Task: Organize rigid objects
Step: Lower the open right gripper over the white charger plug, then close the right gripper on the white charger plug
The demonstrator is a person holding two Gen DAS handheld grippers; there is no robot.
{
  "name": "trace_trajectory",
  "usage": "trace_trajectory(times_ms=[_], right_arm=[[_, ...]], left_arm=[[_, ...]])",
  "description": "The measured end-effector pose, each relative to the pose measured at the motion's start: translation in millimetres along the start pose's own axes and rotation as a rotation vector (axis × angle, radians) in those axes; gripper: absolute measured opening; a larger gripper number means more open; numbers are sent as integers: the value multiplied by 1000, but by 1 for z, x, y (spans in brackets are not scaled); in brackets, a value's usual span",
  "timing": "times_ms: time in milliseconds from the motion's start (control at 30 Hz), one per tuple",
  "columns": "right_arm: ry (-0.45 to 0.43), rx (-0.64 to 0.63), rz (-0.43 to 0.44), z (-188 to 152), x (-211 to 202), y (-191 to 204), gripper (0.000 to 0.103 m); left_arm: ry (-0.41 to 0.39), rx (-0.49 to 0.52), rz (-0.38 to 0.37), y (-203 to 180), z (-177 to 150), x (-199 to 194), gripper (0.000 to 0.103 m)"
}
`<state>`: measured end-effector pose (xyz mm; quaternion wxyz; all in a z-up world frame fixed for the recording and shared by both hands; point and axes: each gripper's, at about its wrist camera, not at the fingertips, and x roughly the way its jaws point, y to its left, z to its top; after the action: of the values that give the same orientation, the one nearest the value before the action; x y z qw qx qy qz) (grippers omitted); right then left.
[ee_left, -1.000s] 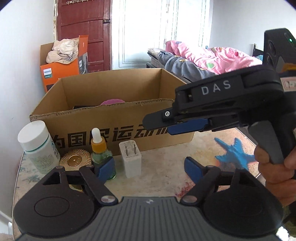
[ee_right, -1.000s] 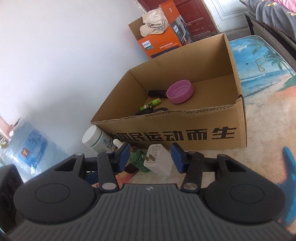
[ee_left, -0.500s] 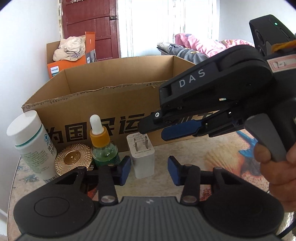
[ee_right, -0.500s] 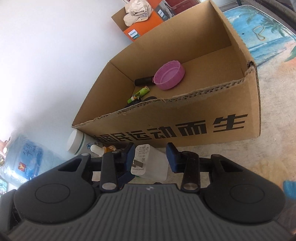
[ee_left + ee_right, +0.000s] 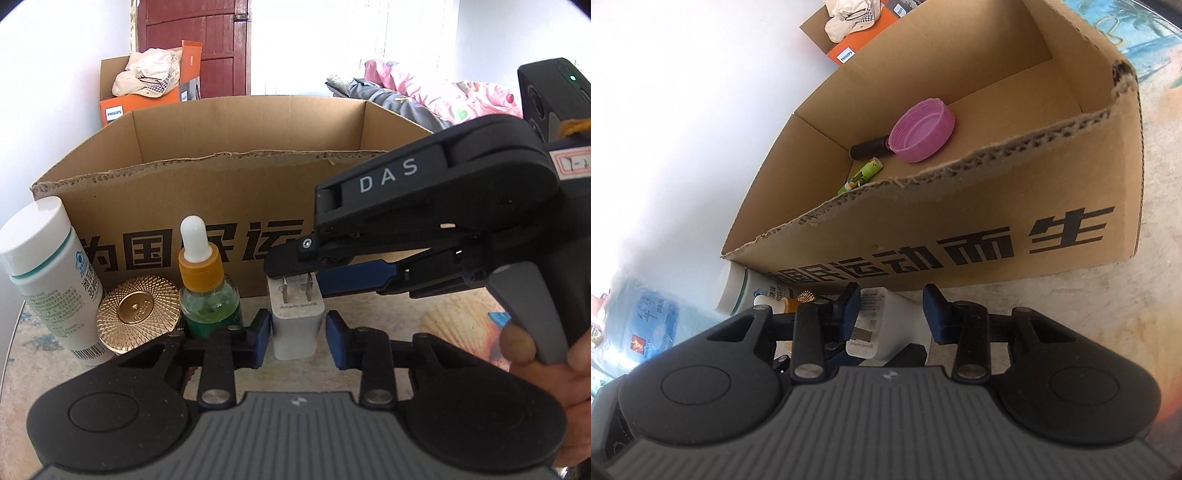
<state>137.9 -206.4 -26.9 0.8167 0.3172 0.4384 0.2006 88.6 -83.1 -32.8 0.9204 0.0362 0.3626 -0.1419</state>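
The left tool (image 5: pixel 297 338) is closing its blue pads around a white charger (image 5: pixel 295 325) that stands upright on the counter (image 5: pixel 388 310), with a thin gap still showing on each side. The right tool (image 5: pixel 892 315) reaches in from the side, its jaws straddling the charger's pronged top; whether they press on it cannot be told. Just beside the charger stand a dropper bottle (image 5: pixel 207 291), a gold lid (image 5: pixel 138 319) and a white bottle (image 5: pixel 48 280), all against the front of a cardboard box (image 5: pixel 236 206).

A bedroom at home.
I see a bed (image 5: pixel 424 99) under a pink quilt (image 5: pixel 454 98), a red wooden door (image 5: pixel 192 40), a bright window (image 5: pixel 314 44), caps (image 5: pixel 147 74) in a box.
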Motion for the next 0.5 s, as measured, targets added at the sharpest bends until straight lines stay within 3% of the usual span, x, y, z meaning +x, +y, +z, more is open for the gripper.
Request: trace_trajectory(times_ms=[500], right_arm=[[-9, 30, -13, -13, -12, -4, 37]], left_arm=[[21, 2, -39, -1, -1, -6, 31]])
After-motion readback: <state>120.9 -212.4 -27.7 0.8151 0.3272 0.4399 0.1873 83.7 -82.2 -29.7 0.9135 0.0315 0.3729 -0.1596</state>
